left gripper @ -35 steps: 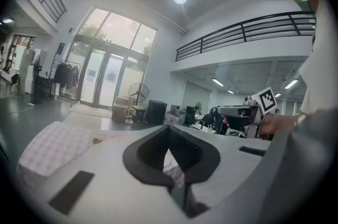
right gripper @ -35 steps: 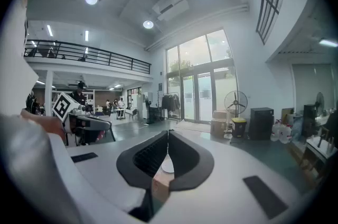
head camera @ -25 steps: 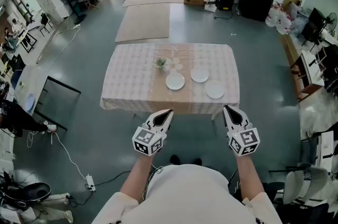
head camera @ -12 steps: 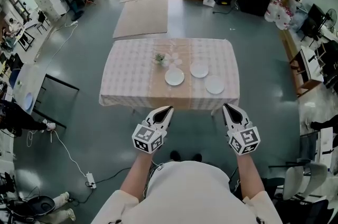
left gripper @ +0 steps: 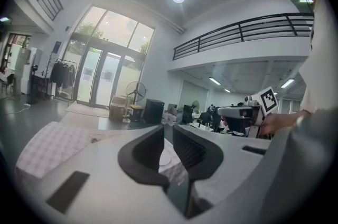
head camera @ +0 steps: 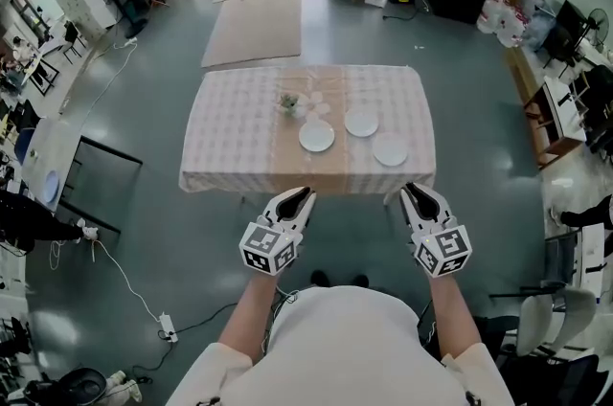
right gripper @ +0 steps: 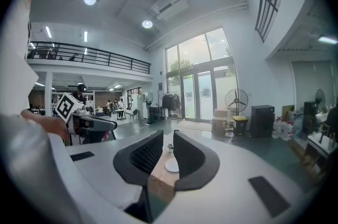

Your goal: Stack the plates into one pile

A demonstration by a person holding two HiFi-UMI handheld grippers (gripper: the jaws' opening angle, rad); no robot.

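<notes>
Head view: the left gripper and right gripper have just been opening their jaws with nothing in them, so I judge grasping can start. Nothing is stacked yet: one plate lies on the worktop, with the others at its 1 and 4 o'clock. Both forearms are held at the waist, pointing to 12 o'clock, short of the worktop.
Left gripper view: jaws partly spread and empty, a plate far beyond the gap.
Right gripper view: likewise parted, empty and nearly level

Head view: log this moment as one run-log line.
plates: three, apart on table, unstacked | left gripper: short of plates, jaws just opened, empty | right gripper: short of plates, jaws just opened, empty
</notes>
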